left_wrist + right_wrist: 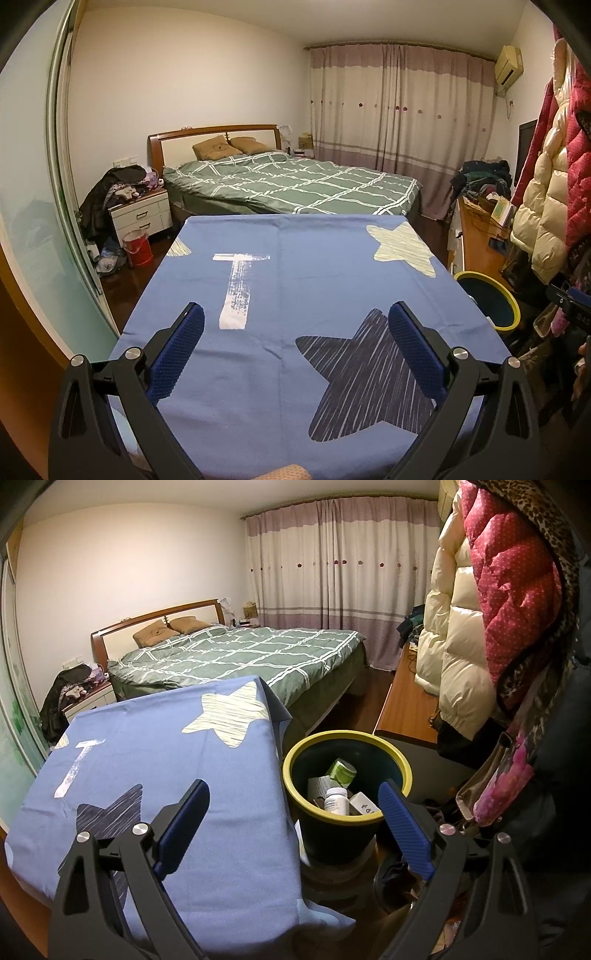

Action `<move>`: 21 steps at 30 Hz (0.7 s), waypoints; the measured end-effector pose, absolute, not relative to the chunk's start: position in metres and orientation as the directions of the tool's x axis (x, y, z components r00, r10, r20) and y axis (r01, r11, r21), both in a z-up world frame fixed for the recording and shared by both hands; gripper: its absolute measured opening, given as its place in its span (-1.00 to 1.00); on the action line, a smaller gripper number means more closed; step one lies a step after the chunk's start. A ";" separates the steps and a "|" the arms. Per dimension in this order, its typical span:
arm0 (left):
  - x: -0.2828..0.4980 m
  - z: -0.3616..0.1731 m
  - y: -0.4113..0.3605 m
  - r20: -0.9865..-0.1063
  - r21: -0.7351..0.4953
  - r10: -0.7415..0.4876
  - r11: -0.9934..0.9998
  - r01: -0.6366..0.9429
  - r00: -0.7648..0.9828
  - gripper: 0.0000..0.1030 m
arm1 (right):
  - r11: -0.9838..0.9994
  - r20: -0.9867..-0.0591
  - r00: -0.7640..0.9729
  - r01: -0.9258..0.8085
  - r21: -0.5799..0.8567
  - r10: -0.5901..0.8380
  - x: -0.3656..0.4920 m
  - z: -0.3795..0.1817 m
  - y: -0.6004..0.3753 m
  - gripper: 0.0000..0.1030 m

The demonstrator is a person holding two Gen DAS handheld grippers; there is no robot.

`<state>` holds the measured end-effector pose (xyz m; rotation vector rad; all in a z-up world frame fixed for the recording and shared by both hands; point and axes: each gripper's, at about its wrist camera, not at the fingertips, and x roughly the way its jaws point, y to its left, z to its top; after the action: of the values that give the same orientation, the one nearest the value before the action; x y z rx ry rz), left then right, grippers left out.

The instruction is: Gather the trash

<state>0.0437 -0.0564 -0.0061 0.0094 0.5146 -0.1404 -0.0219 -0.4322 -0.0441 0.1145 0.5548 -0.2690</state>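
- the bench (295,280), under a blue star-print cloth (155,760), shows no loose rubbish in either view, so the collecting looks finished or close to it.
- the trash sits in the yellow-rimmed bin (295,753) on the floor just beside the bench's right edge: a white pill bottle (337,800), a green packet (341,770) and a small white box (364,804) lie inside.
- the right tool (295,805) is spread wide and carries nothing; it hangs above the gap where the bench edge meets the bin, tilted down, its right finger crossing the near part of the bin's rim in the picture.
- the left tool (295,325) is likewise spread and empty, held level over the near half of the bench and pointing toward the bed (295,181).
- in the left view the bin (513,299) shows only as a slice of rim past the bench's right side; its contents are hidden there.
- judged next move: check the cloth and the floor by the bin for anything missed; if nothing is there, draw both tools away.
- a stray piece on the cloth would need a low, flat approach so the fingers don't bunch up the fabric.
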 end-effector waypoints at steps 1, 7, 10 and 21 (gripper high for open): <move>0.043 -0.006 -0.056 -0.491 -0.027 -0.132 0.990 0.137 0.861 0.91 | 0.959 -0.534 0.816 0.282 0.035 -0.221 -0.022 -0.044 -0.432 0.71; 0.043 -0.007 -0.057 -0.493 -0.027 -0.135 0.990 0.140 0.860 0.91 | 0.960 -0.537 0.816 0.277 0.037 -0.215 -0.021 -0.045 -0.431 0.71; 0.043 -0.008 -0.058 -0.494 -0.027 -0.137 0.989 0.142 0.859 0.91 | 0.960 -0.540 0.814 0.276 0.037 -0.213 -0.020 -0.046 -0.430 0.71; 0.043 -0.009 -0.059 -0.494 -0.030 -0.140 0.989 0.144 0.858 0.91 | 0.961 -0.544 0.813 0.272 0.039 -0.209 -0.019 -0.047 -0.429 0.71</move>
<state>0.0427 -0.0593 -0.0092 0.0080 0.5184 -0.1493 -0.0189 -0.4290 -0.0468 0.1167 0.5665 -0.2573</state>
